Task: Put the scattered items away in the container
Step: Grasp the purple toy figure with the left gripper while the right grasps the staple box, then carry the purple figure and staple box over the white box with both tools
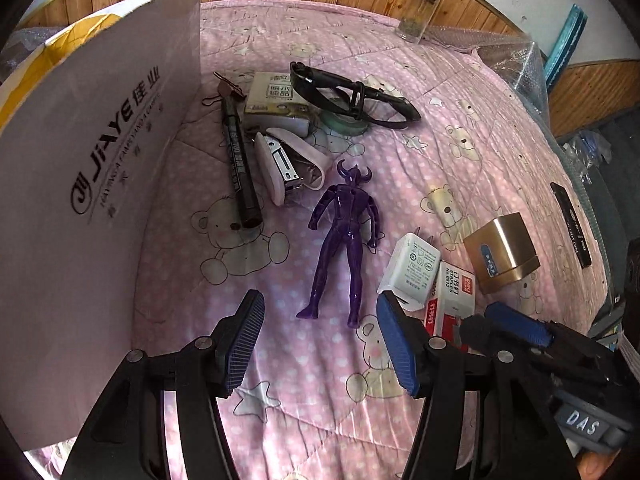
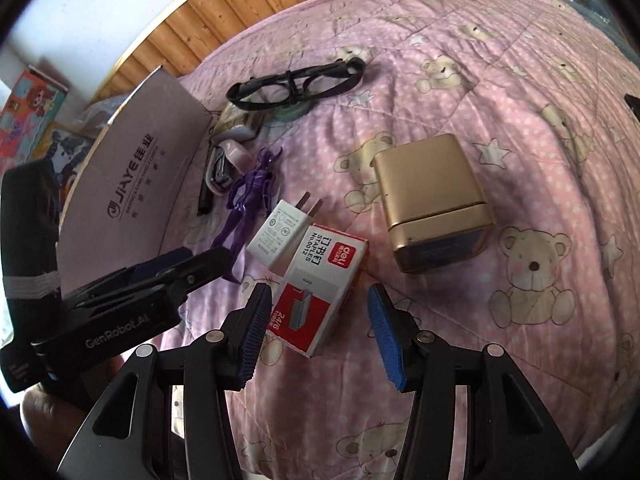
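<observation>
cardboard box [image 1: 100,128] is standing at far left on the pink quilt [image 1: 400,184] | left gripper [image 1: 320,344] is hovering, jaws spread and empty, over the purple figure [image 1: 344,240] (lying flat) | right gripper [image 2: 316,332] is hanging likewise agape above the staples box [image 2: 320,288], beside the white charger [image 2: 280,236] | gold tin [image 2: 432,200] is lying farthest right

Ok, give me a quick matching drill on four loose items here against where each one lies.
Things:
1. purple figure
2. staples box
3. gold tin
4. black marker

Places:
A. beside the cardboard box
B. ahead of the open left gripper
C. between the fingers of the open right gripper
D. right of the white charger

Pairs: 1-B, 2-C, 3-D, 4-A
</observation>
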`<state>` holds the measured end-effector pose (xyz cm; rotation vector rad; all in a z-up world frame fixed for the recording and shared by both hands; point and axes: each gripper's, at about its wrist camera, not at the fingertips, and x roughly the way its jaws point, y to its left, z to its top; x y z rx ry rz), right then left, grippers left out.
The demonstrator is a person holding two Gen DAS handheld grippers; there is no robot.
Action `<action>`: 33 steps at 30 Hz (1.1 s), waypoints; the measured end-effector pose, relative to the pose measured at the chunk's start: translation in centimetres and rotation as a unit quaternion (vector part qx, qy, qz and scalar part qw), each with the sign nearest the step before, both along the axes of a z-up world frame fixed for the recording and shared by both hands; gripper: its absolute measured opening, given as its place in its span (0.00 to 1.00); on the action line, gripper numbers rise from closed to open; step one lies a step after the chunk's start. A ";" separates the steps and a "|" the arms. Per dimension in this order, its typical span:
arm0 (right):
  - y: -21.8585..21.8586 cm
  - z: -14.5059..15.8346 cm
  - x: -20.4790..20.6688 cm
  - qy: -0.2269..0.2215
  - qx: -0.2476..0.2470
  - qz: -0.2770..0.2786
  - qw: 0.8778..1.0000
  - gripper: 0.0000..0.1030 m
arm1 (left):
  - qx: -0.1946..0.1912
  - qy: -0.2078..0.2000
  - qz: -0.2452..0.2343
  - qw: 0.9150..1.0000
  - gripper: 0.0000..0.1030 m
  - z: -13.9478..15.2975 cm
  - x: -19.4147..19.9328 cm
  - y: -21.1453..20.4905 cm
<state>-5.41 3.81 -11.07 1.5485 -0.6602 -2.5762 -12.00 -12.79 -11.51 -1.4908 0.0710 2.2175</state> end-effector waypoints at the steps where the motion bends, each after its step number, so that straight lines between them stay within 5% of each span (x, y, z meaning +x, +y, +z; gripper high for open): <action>1: -0.2 -0.4 -0.2 -0.003 0.001 0.004 1.000 0.52 | -0.002 -0.002 -0.002 1.000 0.58 -0.5 -0.3 0.2; 9: -1.2 -0.3 -1.6 0.008 0.071 0.027 0.997 0.50 | -0.028 0.047 -0.029 0.998 0.55 -1.3 -1.4 2.0; 12: -1.6 -0.1 -1.6 0.008 0.084 0.036 0.996 0.45 | -0.035 0.064 -0.038 0.997 0.35 -1.2 -1.5 1.9; 15: -1.4 0.1 -1.3 0.002 0.078 0.036 0.996 0.15 | -0.019 0.057 -0.037 0.998 0.30 -0.9 -1.7 1.3; 22: -0.6 -0.3 -0.6 0.003 0.007 0.026 1.000 0.15 | 0.008 0.055 -0.028 0.998 0.30 1.0 -1.0 -0.6; 33: -0.5 2.5 0.8 0.030 0.029 0.015 0.999 0.15 | 0.021 0.069 -0.021 0.997 0.29 3.8 1.1 -1.3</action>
